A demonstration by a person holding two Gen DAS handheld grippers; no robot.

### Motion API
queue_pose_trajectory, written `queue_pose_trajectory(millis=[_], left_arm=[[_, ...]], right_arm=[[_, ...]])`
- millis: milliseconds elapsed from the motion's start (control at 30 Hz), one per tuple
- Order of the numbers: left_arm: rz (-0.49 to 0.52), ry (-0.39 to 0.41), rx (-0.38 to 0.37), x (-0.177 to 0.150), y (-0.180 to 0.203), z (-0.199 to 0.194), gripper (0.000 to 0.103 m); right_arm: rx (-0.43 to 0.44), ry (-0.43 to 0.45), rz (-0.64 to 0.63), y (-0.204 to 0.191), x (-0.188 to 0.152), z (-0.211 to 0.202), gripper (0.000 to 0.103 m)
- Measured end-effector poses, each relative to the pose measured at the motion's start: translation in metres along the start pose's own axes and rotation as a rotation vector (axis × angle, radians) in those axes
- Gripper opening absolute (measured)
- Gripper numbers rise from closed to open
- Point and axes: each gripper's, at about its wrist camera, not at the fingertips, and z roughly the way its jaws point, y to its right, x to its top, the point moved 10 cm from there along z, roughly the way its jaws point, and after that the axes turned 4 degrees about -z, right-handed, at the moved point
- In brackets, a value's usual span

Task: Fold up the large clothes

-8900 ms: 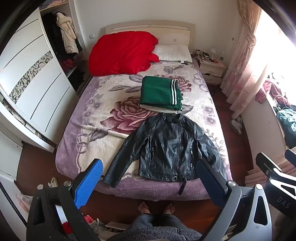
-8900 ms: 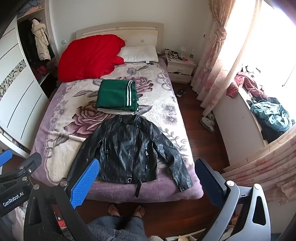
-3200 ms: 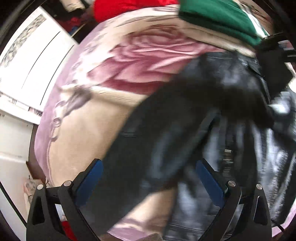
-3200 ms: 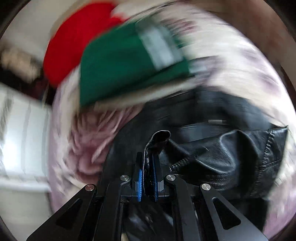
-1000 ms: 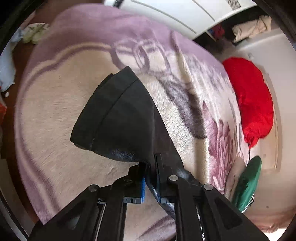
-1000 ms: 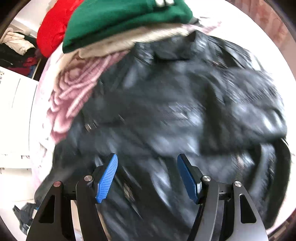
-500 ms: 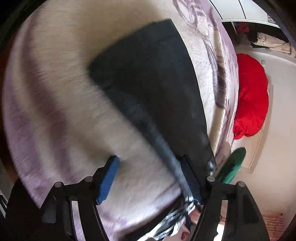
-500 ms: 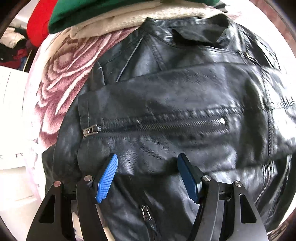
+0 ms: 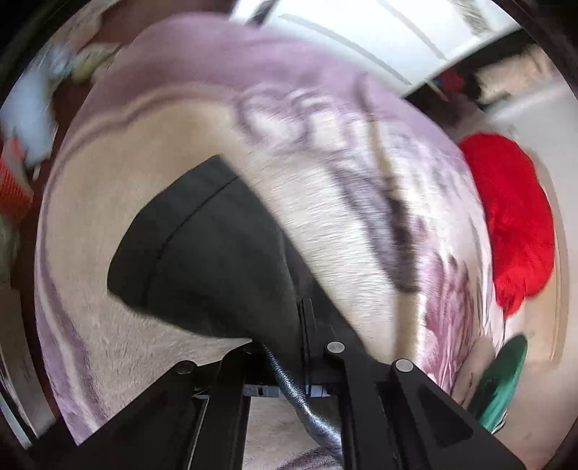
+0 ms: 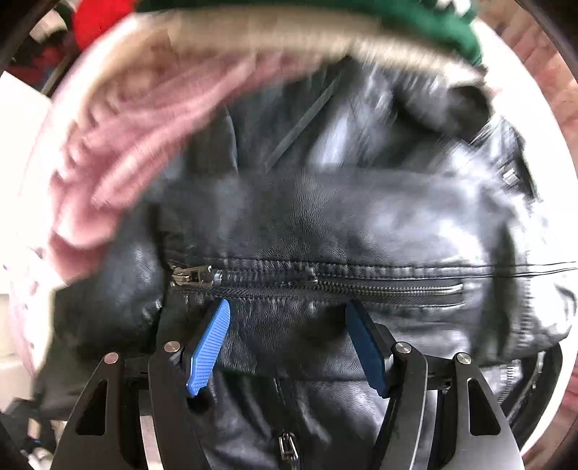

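Over the near corner of the bed, the left wrist view shows the left gripper [image 9: 301,347] with its fingers pressed together on the dark sleeve [image 9: 202,260] of the black leather jacket. The sleeve's cuff end fans out flat across the cream and purple floral blanket [image 9: 325,144], while a rolled edge of leather runs back under the gripper frame. Far along the bed a bright red quilt [image 9: 513,220] is heaped, and a folded green garment [image 9: 504,379] sits at the right edge of the frame. White wardrobe doors [image 9: 379,32] stand beyond the blanket.

From the right wrist view, the right gripper [image 10: 289,340] hangs with its blue-padded fingers [image 10: 209,347] spread wide, gripping nothing. Just beneath them lies the black leather jacket [image 10: 325,217], spread on the bed, a zipped pocket [image 10: 314,282] running crosswise right at the fingertips. The green garment [image 10: 415,18] rests on a cream folded layer [image 10: 253,32] just past the collar.
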Motion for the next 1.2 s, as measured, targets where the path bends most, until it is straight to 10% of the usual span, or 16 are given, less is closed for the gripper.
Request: queue_pose_trajectory(millis=[200,400,667,833,933,1033,1200], left_arm=[[0.294,0.157,-0.046,0.001,0.085,-0.052,0.003],[0.605,0.227,-0.158,-0.080,0.218,-0.089,0.003],[1.081,-0.062,-0.317,-0.372,0.334,-0.064,0.003],[1.402,-0.259,-0.278,-0.549,0.311,-0.023,0.004],[1.503,-0.352,-0.168,-0.597,0.275,0.004,0.006],[1.629,-0.425,-0.044,-0.622,0.238,0.027,0.021],[1.633,-0.541,-0.100,-0.631,0.214,-0.001,0.092]], right_arm=[[0.190,0.028,0.098,0.030,-0.001,-0.028,0.069],[0.280,0.042,0.219,0.123,-0.027,-0.070,0.069],[0.317,0.103,0.479,0.292,-0.069,-0.109,0.069],[0.283,0.100,0.579,0.377,-0.100,-0.104,0.069],[0.276,0.079,0.628,0.407,-0.119,-0.096,0.069],[0.275,0.059,0.649,0.429,-0.140,-0.093,0.069],[0.295,0.059,0.648,0.456,-0.156,-0.109,0.079]])
